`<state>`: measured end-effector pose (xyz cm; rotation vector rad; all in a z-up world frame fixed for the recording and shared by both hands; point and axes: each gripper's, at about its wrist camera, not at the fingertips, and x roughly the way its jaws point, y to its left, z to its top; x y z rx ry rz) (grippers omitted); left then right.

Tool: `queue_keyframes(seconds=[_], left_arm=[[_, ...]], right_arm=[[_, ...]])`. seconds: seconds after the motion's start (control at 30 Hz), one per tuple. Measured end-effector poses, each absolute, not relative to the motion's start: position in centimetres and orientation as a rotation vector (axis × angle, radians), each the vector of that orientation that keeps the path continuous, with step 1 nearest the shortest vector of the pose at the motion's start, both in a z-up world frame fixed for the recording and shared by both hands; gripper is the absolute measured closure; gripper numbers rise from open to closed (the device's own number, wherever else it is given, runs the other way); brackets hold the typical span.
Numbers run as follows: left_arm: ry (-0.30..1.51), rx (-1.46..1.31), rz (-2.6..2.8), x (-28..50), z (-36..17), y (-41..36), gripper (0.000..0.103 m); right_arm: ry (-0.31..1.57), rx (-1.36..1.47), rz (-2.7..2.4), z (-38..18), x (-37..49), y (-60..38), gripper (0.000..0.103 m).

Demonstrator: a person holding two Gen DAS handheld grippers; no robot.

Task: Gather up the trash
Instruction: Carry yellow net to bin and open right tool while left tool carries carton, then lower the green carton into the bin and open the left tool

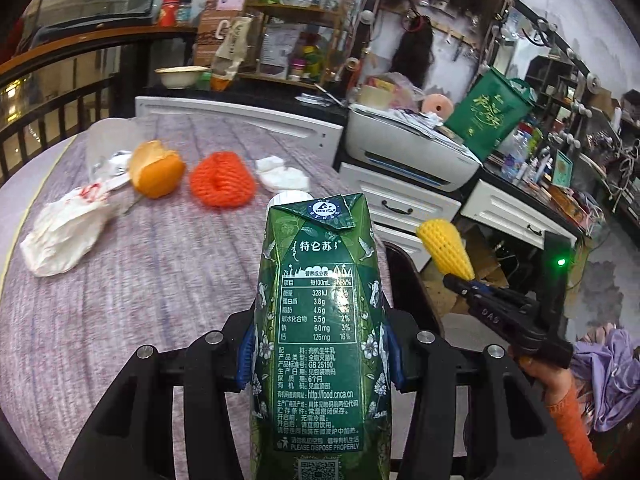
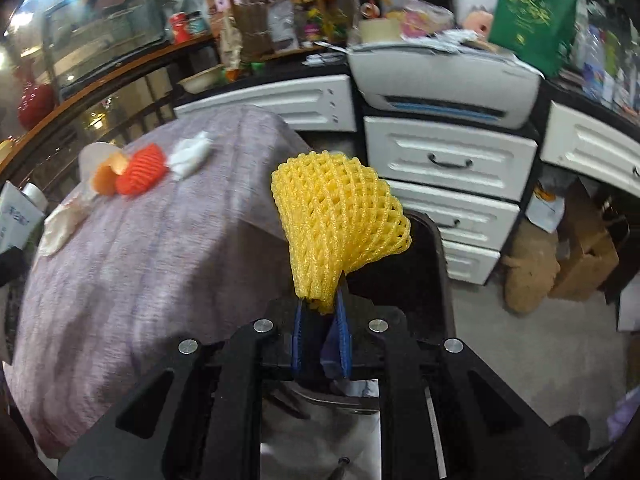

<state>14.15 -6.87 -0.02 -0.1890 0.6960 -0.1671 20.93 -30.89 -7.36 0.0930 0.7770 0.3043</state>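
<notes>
Both hands are carrying trash off the desk (image 1: pixel 120 300) toward a dark bin (image 2: pixel 430 248) that stands past the desk's right edge, in front of the white drawers (image 2: pixel 448 160). The left tongs (image 1: pixel 316 354) are closed on a green milk carton (image 1: pixel 320 320), their blue pads pressing its two sides, and the carton stands upright over the desk's near right part. The right tongs (image 2: pixel 322 312) are pinched nearly shut on the lower end of a yellow foam net (image 2: pixel 340 220), which fans out above them, over the bin's near rim as the right wrist view shows it.

The step in hand looks like the carry to the bin. The next move probably calls for bringing each load over the bin's mouth and then opening the tongs, the light net first since it seems closer.

Still waiting near the desk's far left edge are an orange peel (image 1: pixel 156 174), a red foam net (image 1: pixel 222 180), a white tissue (image 1: pixel 280 176) and a crumpled white wrapper (image 1: pixel 64 232).

The bin's inside is dark and mostly hidden behind the net and carton. The carton's base is cut off by the frame.
</notes>
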Motion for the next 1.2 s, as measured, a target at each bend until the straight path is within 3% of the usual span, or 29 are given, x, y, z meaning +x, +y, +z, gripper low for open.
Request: queue_keyframes(seconds=[0.33,0.5,0.57,0.9,1.2], left_arm=[[0.734,-0.182,-0.246,17.1,-1.2,-11.3,0.054],[0.757,-0.159,-0.282,17.8,-1.7,-13.6,0.054],[0.765,-0.147,-0.296,18.1,-1.9,-14.5,0.054],[0.830,-0.058,-0.378,20.1,-3.9,-20.0,0.054],[0.997,-0.011,-0.401,23.7,-9.2,-24.2,0.054]], right_arm=[[0.946,0.143,0.215,-15.7,25.4,-32.4,0.088],[1.017,0.208,0.165,-19.8,27.4,-32.8,0.062],[1.036,0.222,0.149,-20.6,27.4,-32.9,0.059],[0.973,0.234,0.064,-18.2,24.2,-37.8,0.057],[0.914,0.289,-0.067,-16.1,20.3,-45.3,0.057]])
